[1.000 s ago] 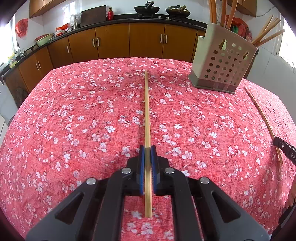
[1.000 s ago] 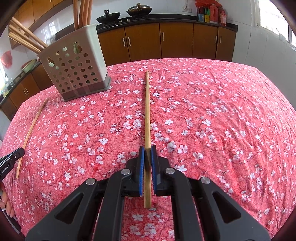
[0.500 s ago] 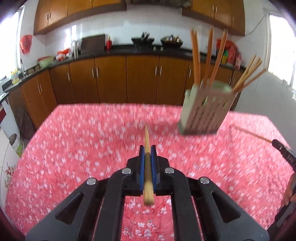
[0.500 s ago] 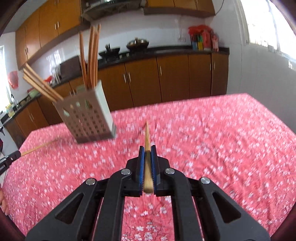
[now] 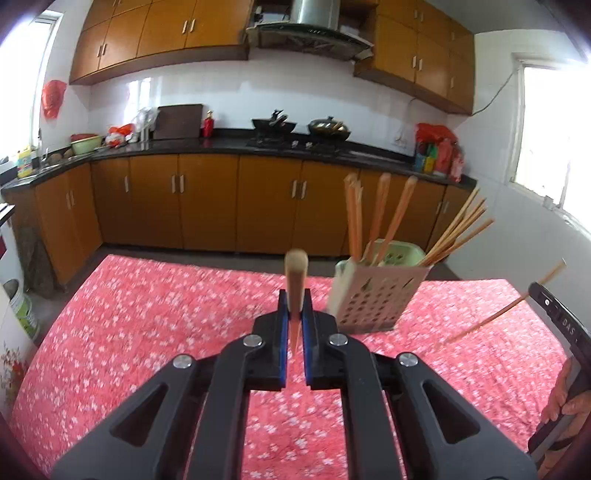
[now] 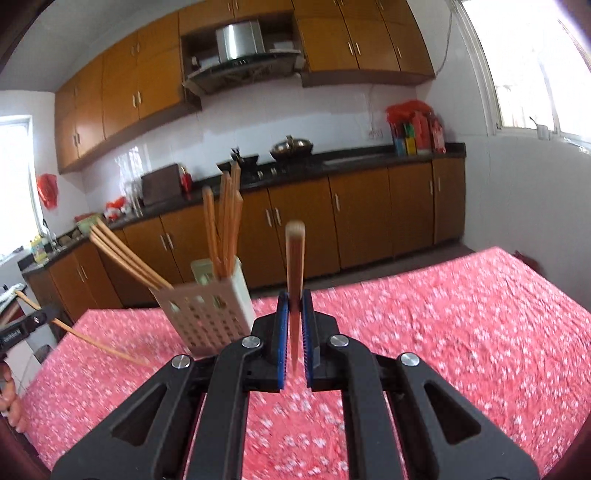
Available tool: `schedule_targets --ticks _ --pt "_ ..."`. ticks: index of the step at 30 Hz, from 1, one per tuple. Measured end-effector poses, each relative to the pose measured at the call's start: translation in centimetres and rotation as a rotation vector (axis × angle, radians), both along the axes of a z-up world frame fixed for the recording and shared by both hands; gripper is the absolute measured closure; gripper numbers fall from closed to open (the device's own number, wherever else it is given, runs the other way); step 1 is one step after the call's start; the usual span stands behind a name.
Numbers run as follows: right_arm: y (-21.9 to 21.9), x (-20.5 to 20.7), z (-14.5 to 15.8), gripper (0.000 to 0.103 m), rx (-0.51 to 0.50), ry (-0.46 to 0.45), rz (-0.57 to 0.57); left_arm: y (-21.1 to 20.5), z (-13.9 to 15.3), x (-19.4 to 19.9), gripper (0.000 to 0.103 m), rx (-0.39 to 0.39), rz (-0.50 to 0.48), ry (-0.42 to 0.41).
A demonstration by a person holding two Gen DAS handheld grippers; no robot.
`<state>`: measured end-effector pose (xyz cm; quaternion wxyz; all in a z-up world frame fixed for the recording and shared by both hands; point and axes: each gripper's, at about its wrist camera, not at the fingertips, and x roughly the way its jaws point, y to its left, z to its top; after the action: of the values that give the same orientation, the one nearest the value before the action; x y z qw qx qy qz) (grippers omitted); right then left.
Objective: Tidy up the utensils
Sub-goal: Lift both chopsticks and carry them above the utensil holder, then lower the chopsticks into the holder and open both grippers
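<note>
- Now we pinch one chopstick in each gripper, left (image 5: 294, 325) and right (image 6: 294, 321), raised above the table near the holder (image 5: 373, 295).
- Light, stiff, slippery; we should grip mid-shaft.

Both wrist views look along their fingers above the table (image 5: 147, 332) — sharing the holder (image 5: 373, 295).

Worktop (image 5: 147, 332) under red floral cloth. Behind it, brown base cabinets (image 5: 207, 203) carrying a black counter (image 5: 221, 146); matching wall cabinets (image 5: 166, 33) overhead. Steel range hood (image 5: 314, 22) above two dark woks (image 5: 328, 127). Red bottle (image 5: 208, 123), dark board (image 5: 179, 121), green bowl (image 5: 86, 144), red bags (image 5: 437, 147). Bright window (image 5: 550, 129) at right.
</note>
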<state>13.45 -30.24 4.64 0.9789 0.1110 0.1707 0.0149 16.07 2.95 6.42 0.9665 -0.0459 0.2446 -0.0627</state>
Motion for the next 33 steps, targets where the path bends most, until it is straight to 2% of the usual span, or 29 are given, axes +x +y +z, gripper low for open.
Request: schedule_targets --ticks 7,13,20,22,26,33 --pt "0.4 -0.2 4.4 0.095 0.074 -0.096 0.082 -2.1 4.1 0.0 0.096 -0.043 -0.098 -0.057" --pt "1.8 -0.2 7.9 0.095 0.063 -0.212 0.121 -4.5 7.8 0.0 0.096 -0.076 -0.178 -0.131" --pt "2.5 1.3 9.6 0.095 0.057 -0.285 0.127 -6.8 11.5 1.0 0.096 -0.077 -0.174 -0.249" --pt "2.8 2.0 9.9 0.095 0.050 -0.307 0.123 -7.5 12.0 1.7 0.096 -0.057 -0.163 -0.266" --pt "3.3 3.5 9.8 0.095 0.033 -0.330 0.111 -8.2 11.8 3.6 0.096 -0.051 -0.152 -0.246" --pt "4.7 6.4 7.9 0.095 0.026 -0.294 0.101 -8.3 10.1 6.6 0.096 -0.044 -0.124 -0.217"
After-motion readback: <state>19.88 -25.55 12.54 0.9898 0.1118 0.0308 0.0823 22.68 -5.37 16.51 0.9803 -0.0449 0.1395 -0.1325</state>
